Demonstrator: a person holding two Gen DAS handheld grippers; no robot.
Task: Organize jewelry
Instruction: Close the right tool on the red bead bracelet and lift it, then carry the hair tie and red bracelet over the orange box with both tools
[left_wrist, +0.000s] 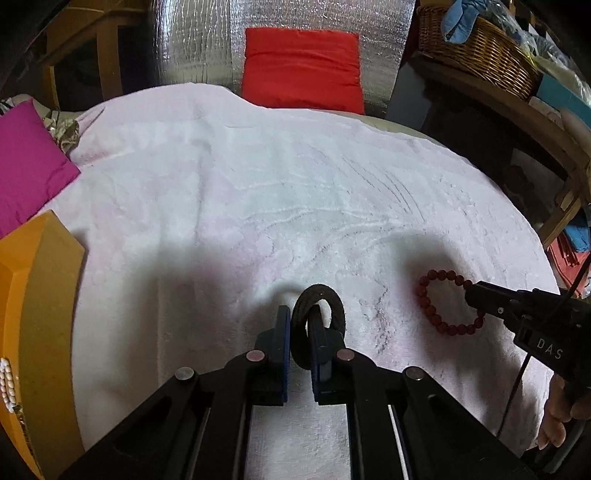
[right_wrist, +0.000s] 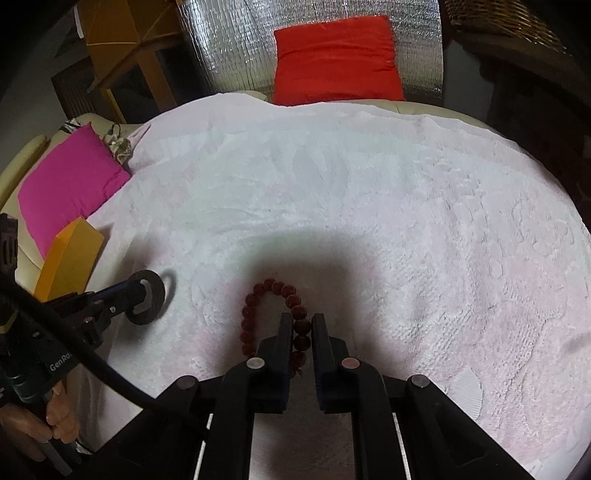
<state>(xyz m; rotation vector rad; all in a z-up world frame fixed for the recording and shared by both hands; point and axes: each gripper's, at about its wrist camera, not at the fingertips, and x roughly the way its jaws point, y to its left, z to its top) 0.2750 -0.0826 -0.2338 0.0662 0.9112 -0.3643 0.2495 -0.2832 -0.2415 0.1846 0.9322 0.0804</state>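
Here the black ring (left_wrist: 318, 325) stands upright, pinched edgewise.

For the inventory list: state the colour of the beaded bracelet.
Dark red beaded bracelet, clearest in the right wrist view, pinched in the right gripper.

White letters "DAS" stand on the black body of the right gripper (left_wrist: 471, 291); "GenRo", cut off by a cable, stands on the body of the left gripper (right_wrist: 142, 291).
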